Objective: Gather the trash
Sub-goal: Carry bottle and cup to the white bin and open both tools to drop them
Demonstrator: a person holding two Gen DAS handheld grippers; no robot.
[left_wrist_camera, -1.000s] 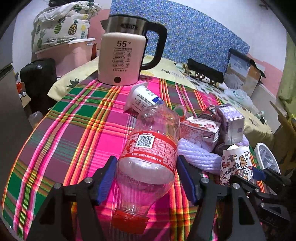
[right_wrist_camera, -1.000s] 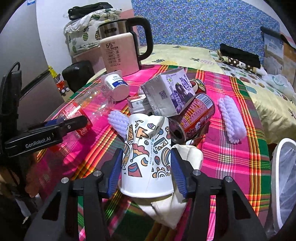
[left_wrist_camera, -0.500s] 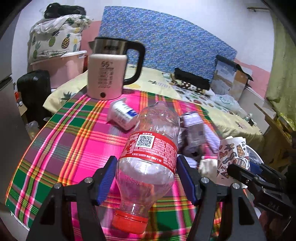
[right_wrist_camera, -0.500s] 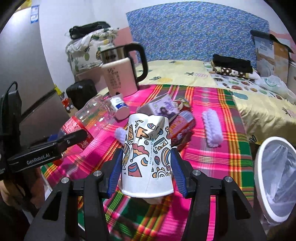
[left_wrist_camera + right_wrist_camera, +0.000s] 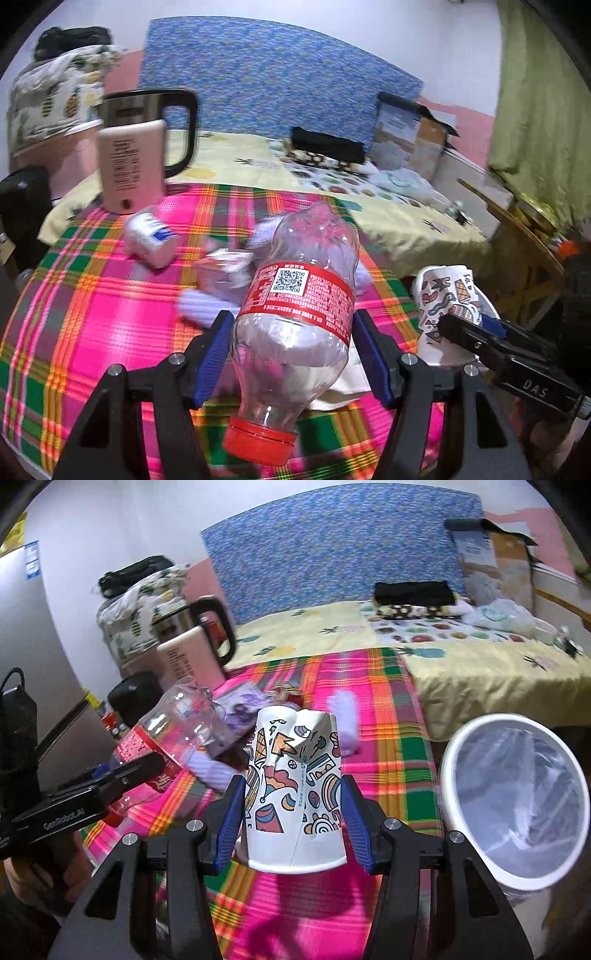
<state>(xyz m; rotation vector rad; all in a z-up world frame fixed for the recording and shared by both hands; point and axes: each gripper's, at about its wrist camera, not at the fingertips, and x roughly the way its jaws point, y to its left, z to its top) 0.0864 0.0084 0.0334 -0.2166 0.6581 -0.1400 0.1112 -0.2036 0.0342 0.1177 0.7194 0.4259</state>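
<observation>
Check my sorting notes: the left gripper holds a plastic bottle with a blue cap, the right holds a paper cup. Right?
Not quite. The bottle in the left gripper has a red cap, as the left wrist view shows. The right gripper does hold the paper cup.

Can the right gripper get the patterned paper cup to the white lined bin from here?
Probably yes. The right gripper grips the paper cup, and the bin stands open just to its right, nothing between.
</observation>
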